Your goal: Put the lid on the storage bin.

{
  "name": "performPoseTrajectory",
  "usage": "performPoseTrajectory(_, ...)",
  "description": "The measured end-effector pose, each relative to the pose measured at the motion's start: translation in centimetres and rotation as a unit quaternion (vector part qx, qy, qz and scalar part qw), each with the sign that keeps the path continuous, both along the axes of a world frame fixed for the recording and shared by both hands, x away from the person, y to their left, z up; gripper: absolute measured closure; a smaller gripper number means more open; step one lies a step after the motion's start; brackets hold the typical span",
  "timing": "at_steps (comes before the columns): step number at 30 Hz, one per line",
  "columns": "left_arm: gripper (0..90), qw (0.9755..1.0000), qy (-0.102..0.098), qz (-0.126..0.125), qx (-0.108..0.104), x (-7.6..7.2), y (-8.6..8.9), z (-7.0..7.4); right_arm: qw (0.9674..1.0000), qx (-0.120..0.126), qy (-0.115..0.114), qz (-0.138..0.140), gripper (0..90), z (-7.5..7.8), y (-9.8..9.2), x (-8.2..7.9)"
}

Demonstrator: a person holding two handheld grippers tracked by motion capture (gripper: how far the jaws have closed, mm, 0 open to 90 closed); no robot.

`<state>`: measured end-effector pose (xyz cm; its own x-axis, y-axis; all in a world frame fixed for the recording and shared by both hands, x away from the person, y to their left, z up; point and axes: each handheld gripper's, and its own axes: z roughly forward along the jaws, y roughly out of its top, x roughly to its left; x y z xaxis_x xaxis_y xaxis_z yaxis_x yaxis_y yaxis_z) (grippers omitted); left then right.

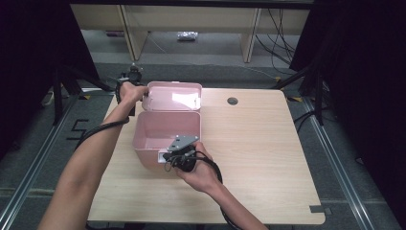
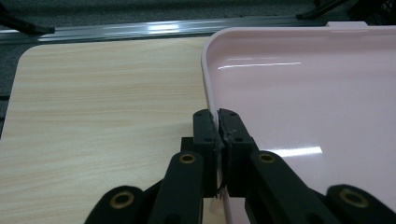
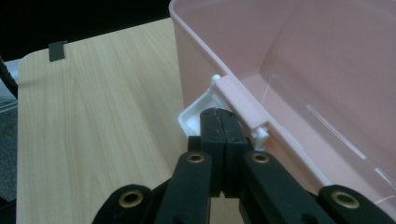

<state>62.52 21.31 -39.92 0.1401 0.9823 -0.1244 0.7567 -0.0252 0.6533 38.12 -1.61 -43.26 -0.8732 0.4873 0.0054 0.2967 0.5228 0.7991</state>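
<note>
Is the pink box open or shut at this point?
Open. The lid stands swung back behind the pink box, whose bare inside shows; the left gripper pinches the lid's edge.

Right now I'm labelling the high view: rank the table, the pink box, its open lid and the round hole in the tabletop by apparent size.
1. table
2. pink box
3. open lid, looking somewhat smaller than the box, though it lies farther from the camera
4. round hole
</note>
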Motion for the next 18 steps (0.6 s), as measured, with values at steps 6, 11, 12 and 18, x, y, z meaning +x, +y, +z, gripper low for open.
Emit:
performPoseTrajectory(6,86.5,0.9999,-0.009,-0.003,-0.005,-0.5,0.3,0.6,1.0000,-0.007,0.003,0.003,90.0,0.1,0.0,-0.1)
performPoseTrajectory(11,86.7,0.9997,-0.020,-0.002,-0.013,-0.8,0.4,1.1,0.9999,-0.012,0.004,0.007,90.0,0.1,0.0,-0.2)
performPoseTrajectory(12,86.8,0.9997,-0.019,-0.002,-0.015,-0.9,0.4,1.1,0.9999,-0.012,0.004,0.007,90.0,0.1,0.0,-0.2)
performPoseTrajectory(18,86.9,0.9992,-0.036,-0.002,-0.018,-1.2,0.5,1.5,0.9999,-0.011,0.006,0.007,90.0,0.1,0.0,-0.1)
